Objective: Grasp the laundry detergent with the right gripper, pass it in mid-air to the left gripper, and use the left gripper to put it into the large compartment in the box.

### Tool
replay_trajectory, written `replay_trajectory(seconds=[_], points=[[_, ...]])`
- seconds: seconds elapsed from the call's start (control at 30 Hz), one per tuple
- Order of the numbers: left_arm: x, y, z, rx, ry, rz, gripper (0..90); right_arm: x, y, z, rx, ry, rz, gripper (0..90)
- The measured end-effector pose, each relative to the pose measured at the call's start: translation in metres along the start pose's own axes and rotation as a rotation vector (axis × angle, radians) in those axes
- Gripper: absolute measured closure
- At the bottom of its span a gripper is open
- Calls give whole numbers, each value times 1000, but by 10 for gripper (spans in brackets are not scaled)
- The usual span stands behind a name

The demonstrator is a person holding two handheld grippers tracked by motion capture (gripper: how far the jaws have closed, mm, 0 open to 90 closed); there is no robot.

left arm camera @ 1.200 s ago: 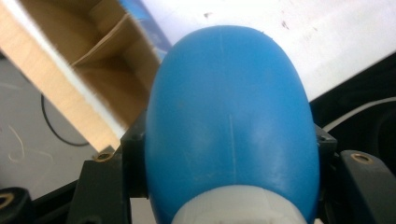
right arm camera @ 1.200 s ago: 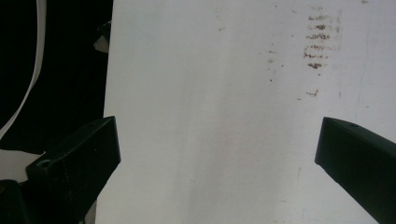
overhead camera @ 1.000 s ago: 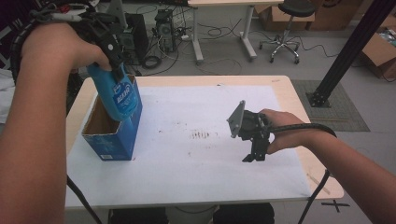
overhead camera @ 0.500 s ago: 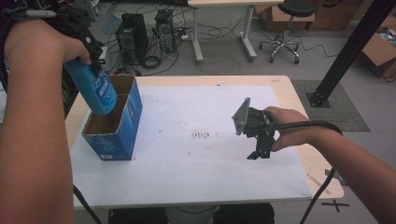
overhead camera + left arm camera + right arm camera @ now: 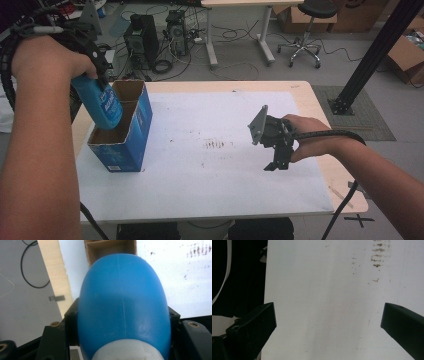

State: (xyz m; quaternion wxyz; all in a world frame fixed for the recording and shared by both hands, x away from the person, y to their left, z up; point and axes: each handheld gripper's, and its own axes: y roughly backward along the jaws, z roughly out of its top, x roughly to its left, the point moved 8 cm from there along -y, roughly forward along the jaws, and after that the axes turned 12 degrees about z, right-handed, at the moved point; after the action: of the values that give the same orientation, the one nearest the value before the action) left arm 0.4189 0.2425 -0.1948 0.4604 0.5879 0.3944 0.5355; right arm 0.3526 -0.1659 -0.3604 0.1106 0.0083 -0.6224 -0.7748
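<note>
A blue plastic bottle (image 5: 100, 105) with a white cap end hangs tilted over the open top of a blue cardboard box (image 5: 122, 135) at the table's left. My left gripper (image 5: 92, 67) is shut on the bottle near its cap; in the left gripper view the bottle (image 5: 122, 307) sits between the black jaws, with the box opening (image 5: 110, 247) beyond it. My right gripper (image 5: 277, 157) hovers low over the white table cover (image 5: 210, 175) at the right, open with nothing in it. The right gripper view has its two fingertips (image 5: 257, 322) wide apart above the bare sheet.
Faint brown smudges (image 5: 215, 145) mark the middle of the white cover. The wooden table edge (image 5: 320, 105) runs along the right and back. On the floor behind are computer towers (image 5: 142, 35), cables, an office chair (image 5: 305, 25) and a black post (image 5: 370, 55).
The left gripper has lifted the bottle up out of the box and towards the left. The right gripper has drifted slightly right and nearer, still open.
</note>
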Motion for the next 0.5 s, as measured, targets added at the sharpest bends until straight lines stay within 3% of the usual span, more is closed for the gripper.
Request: replay_trajectory(seconds=[0.3, 0.5], points=[[-10, -35, 2, 12, -12, 4, 387, 0, 1, 0, -3, 1, -3, 0], [-20, -62, 1, 33, -26, -17, 388, 0, 0, 2, -4, 7, -7, 0]])
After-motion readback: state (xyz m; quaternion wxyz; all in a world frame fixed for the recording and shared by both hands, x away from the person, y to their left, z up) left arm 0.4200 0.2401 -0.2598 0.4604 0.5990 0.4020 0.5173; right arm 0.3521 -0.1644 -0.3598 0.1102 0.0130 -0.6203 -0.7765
